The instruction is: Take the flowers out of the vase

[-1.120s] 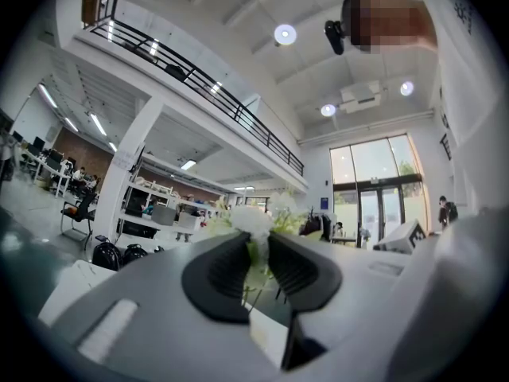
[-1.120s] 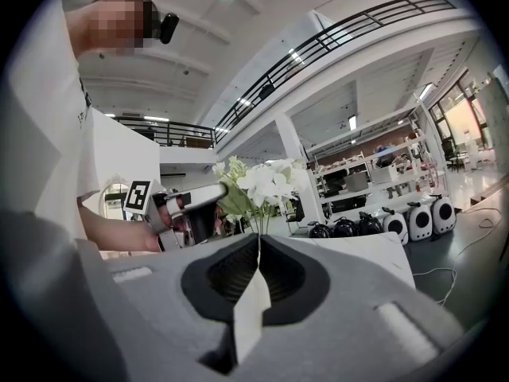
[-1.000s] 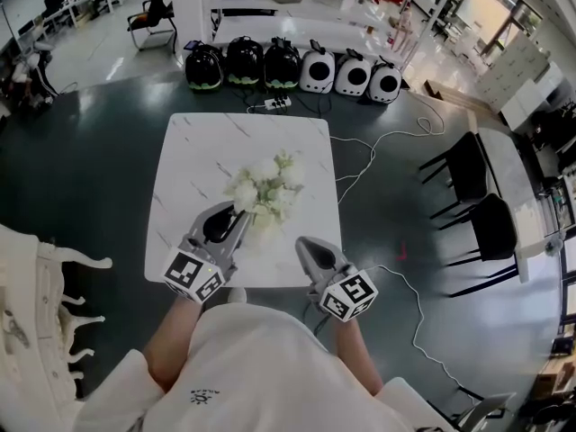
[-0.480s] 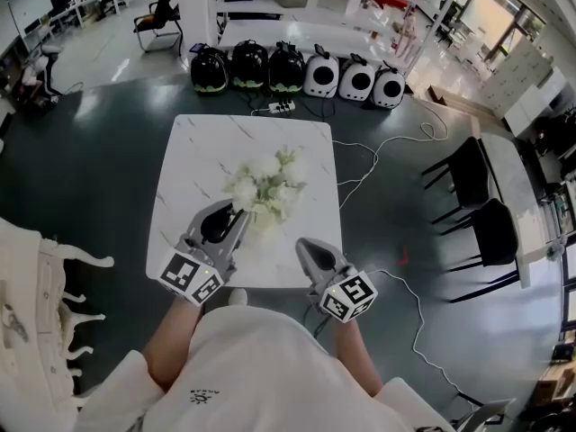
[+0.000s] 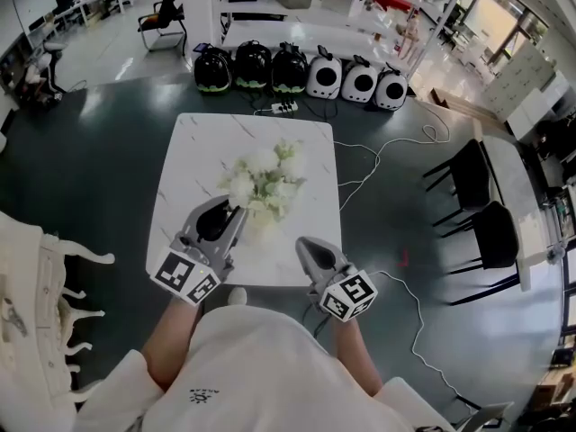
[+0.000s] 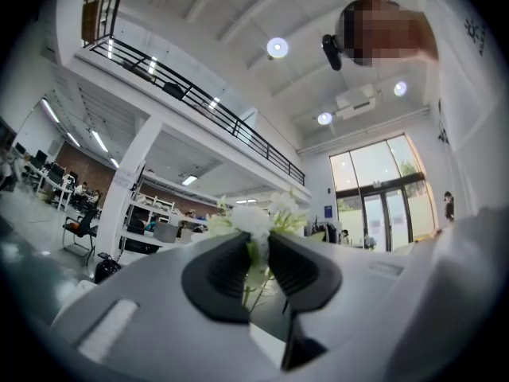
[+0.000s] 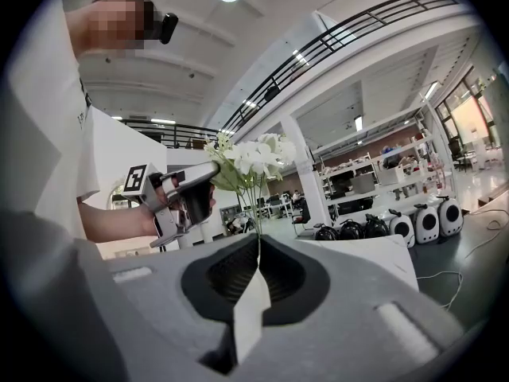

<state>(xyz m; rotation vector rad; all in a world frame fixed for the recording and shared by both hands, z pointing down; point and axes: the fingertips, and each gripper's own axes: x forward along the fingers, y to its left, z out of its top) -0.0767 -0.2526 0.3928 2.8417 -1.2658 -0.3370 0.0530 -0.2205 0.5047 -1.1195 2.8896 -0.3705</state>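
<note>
My left hand-held gripper (image 6: 256,249) is clamped on the stems of the white flowers (image 5: 265,183), just under the blossoms, holding the bunch upright over the white marble surface (image 5: 193,151). My right hand-held gripper (image 7: 258,245) waits beside it near the surface's front edge, jaws together.

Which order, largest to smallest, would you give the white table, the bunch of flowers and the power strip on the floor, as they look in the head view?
1. white table
2. bunch of flowers
3. power strip
The strip lies farther from the camera, so its true size is unsure.
</note>
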